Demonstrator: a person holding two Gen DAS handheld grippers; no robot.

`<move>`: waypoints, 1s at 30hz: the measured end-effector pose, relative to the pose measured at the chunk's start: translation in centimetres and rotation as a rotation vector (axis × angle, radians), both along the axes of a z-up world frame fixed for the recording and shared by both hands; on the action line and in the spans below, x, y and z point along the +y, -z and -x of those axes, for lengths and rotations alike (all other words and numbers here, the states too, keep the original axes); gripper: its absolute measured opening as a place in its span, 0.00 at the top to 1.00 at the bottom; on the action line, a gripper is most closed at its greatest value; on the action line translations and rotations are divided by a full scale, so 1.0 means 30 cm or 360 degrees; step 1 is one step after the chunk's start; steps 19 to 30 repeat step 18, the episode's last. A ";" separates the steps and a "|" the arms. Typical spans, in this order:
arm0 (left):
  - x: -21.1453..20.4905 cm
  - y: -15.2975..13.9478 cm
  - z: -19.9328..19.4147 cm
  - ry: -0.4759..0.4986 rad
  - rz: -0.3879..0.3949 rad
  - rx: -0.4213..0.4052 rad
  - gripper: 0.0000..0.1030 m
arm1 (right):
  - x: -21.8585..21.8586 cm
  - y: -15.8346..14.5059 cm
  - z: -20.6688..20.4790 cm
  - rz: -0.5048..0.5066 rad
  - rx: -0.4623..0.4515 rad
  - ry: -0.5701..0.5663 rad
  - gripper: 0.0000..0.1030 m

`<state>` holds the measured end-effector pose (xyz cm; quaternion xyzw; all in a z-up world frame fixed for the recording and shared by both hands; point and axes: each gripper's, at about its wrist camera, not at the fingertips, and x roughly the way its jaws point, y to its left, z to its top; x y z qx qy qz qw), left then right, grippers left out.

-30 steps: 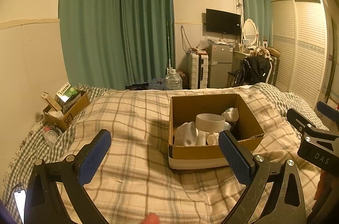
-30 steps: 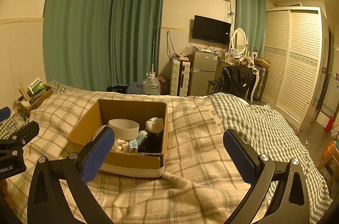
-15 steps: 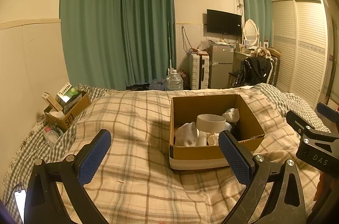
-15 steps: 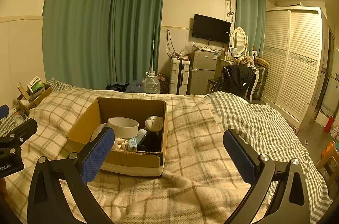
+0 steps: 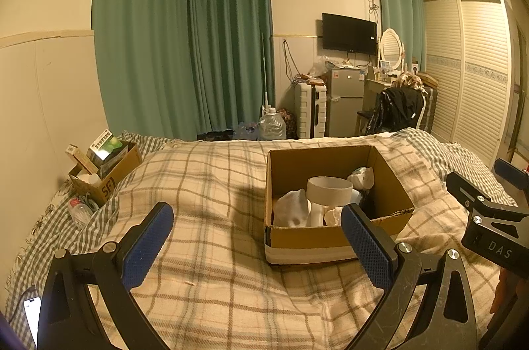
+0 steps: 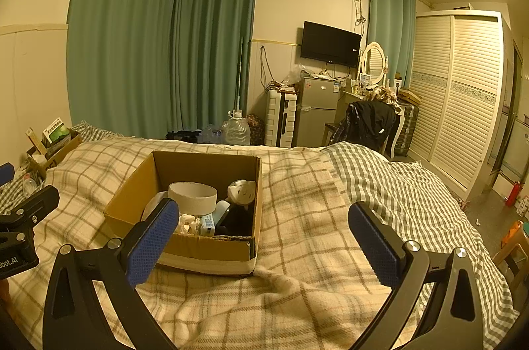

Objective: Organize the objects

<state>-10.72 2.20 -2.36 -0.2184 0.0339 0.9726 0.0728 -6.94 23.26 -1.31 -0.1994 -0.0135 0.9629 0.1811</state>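
An open cardboard box (image 5: 390, 174) stands on the plaid blanket on the bed; it also shows in the right wrist view (image 6: 132, 188). Inside are a white tape roll (image 5: 329, 189), white crumpled items (image 5: 291, 211), a white plush toy (image 6: 243, 189) and a small blue-white carton (image 6: 207, 222). My left gripper (image 5: 256, 245) is open and empty, held above the blanket near the box's front left. My right gripper (image 6: 263, 239) is open and empty, near the box's front right. Each gripper shows at the edge of the other's view.
A smaller cardboard box (image 5: 109, 171) with packets sits at the bed's left edge by the wall, with a plastic bottle (image 5: 79, 211) beside it. A phone (image 5: 31, 313) lies at the near left. A checked quilt (image 6: 413, 194) covers the bed's right side.
Both grippers have stayed open and nearly still; the views have shifted only slightly.
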 end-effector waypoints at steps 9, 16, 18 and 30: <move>-0.002 0.005 0.004 0.0005 -0.0003 -0.0015 0.00 | -0.003 0.008 0.000 -0.0001 -0.0009 -0.0008 0.00; -0.003 0.009 0.009 0.0009 -0.0001 -0.0023 0.00 | -0.003 0.012 0.003 0.0001 -0.0024 -0.0015 0.00; -0.003 0.009 0.009 0.0008 0.0001 -0.0023 0.00 | -0.003 0.011 0.003 0.0000 -0.0024 -0.0015 0.00; -0.003 0.009 0.009 0.0008 0.0001 -0.0023 0.00 | -0.003 0.011 0.003 0.0000 -0.0024 -0.0015 0.00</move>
